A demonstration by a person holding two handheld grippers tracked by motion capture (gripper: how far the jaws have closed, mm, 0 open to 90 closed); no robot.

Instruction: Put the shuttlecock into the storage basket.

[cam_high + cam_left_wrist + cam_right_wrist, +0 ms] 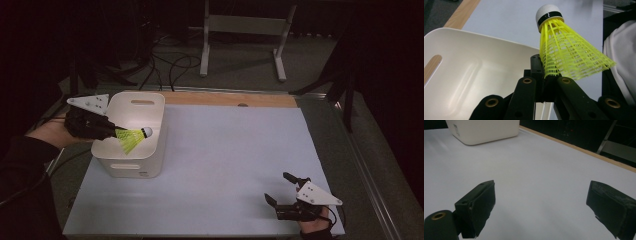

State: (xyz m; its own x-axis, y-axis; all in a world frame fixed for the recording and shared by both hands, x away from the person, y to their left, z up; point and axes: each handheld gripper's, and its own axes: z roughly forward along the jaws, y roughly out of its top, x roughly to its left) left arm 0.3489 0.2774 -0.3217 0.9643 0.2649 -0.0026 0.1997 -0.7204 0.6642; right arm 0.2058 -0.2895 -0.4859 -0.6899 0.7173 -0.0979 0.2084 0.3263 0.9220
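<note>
From the high view, the left tool (111, 131) holds a yellow shuttlecock (134, 139) by the edge of its skirt, out over the open top of the white bin (131, 170), with the white cork tip pointing toward the far-right rim of the bin. The bin sits on the left part of the counter (225, 165), and the right tool (287, 194) rests well away from the bin, near the counter's near-right corner, with nothing in it. The main risk I see here is the release point: the shuttlecock hangs close to the near-left rim of the bin, so letting go too early could bounce it off the rim and onto the counter. In the left gripper view, the left tool (547, 83) is closed tight, pinching the mesh of the shuttlecock (569, 55) at its flared end, above the inside of the bin (474, 75). That pinch is thin and on springy plastic, so the skirt may crease, slip out sideways, or cling to a pad when the jaws part. In the right gripper view, the right tool (540, 207) stands wide open and empty over bare counter (536, 167), the bin (484, 130) far ahead of it; it cannot steady the bin if the left tool nudges it.
</note>
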